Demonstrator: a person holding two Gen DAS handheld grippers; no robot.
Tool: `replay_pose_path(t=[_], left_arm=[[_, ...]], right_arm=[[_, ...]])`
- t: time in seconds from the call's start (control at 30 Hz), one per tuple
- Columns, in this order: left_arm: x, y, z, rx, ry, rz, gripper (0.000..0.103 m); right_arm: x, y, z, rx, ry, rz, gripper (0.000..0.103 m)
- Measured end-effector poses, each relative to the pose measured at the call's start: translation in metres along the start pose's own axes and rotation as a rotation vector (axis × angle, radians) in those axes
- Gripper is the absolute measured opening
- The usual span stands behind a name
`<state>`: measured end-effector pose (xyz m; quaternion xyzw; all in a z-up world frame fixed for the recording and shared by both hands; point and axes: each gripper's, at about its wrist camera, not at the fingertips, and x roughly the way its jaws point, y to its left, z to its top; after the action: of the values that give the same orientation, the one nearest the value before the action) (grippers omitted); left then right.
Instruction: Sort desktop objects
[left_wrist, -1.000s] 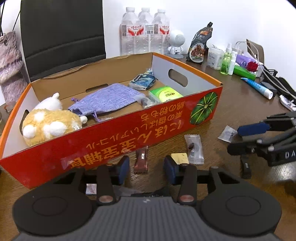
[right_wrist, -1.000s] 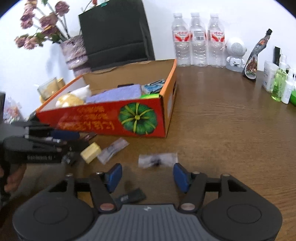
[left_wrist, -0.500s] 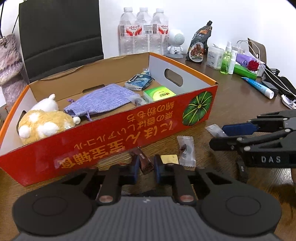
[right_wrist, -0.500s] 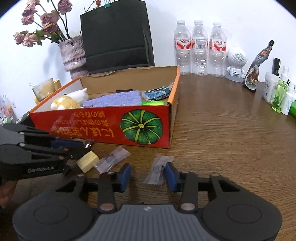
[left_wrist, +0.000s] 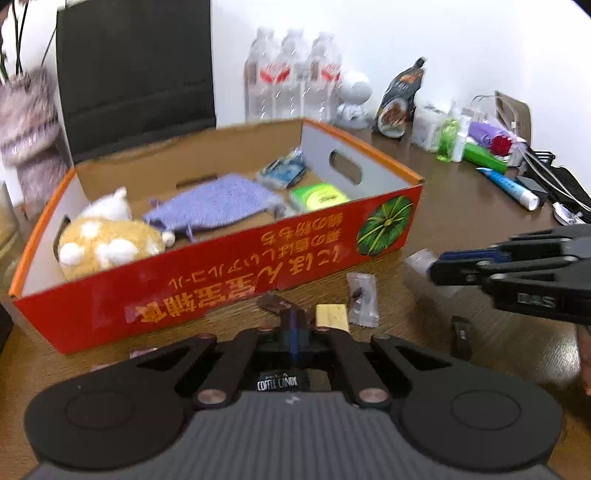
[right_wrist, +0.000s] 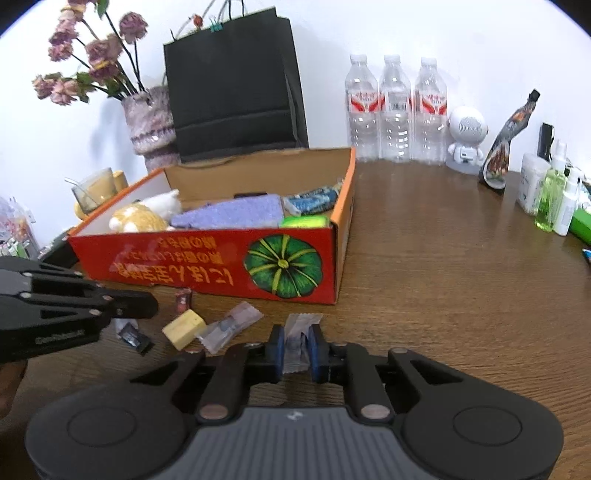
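Left gripper: clamped on brown candy. Right gripper: clamped on clear sachet. Surface's near edge: yellow block, wrapped sweet loose. Box beyond: plush toy, purple pouch stowed. Sorting partway.

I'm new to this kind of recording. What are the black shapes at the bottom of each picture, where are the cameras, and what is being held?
A person holds a two-finger tool in each hand. A wide-angle camera on each looks forward along its fingers, so one picture is from the left tool and the other from the right tool. The left is shut on a brown sweet, the right on a clear sweet packet. On the wooden table lie a yellow block, a second clear packet and a black stick. The red box holds a plush toy and a purple pouch.
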<state>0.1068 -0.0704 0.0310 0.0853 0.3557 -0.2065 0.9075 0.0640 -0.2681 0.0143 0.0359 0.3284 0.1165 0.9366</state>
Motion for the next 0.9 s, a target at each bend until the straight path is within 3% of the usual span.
replay_pose_path(t=[0.07, 0.1, 0.13, 0.3, 0.37, 0.43, 0.5, 0.6, 0.8, 0.9], left_arm=[[0.009, 0.001, 0.006, -0.023, 0.011, 0.045, 0.023], [0.013, 0.001, 0.009, -0.031, 0.018, 0.060, 0.046], [0.015, 0.000, 0.011, -0.040, 0.016, 0.046, 0.057], [0.025, -0.006, 0.018, -0.101, 0.032, 0.063, 0.057], [0.026, -0.006, 0.019, -0.123, 0.039, 0.058, 0.051], [0.024, -0.006, 0.018, -0.128, 0.042, 0.036, 0.039], [0.019, -0.005, 0.015, -0.119, 0.052, 0.019, 0.033], [0.013, -0.003, 0.009, -0.090, 0.042, 0.012, 0.032], [0.015, 0.003, 0.013, -0.103, 0.061, 0.015, 0.042], [0.020, 0.003, 0.017, -0.123, 0.070, 0.021, 0.040]], right_arm=[[-0.001, 0.001, 0.000, -0.001, -0.004, 0.005, 0.011], [-0.002, 0.001, 0.000, -0.001, -0.006, 0.008, 0.006], [-0.002, 0.001, 0.000, -0.002, -0.007, 0.010, 0.006], [-0.004, 0.002, 0.000, -0.004, -0.014, 0.021, 0.006], [-0.003, 0.001, 0.000, 0.006, -0.005, 0.019, 0.007], [-0.001, 0.001, -0.001, 0.018, 0.004, 0.017, 0.014], [0.000, 0.001, -0.001, 0.030, 0.014, 0.015, 0.023], [0.003, 0.001, -0.002, 0.047, 0.028, 0.012, 0.041], [0.012, 0.008, -0.005, 0.042, 0.041, -0.005, 0.041], [0.017, 0.009, -0.006, 0.042, 0.045, -0.014, 0.041]])
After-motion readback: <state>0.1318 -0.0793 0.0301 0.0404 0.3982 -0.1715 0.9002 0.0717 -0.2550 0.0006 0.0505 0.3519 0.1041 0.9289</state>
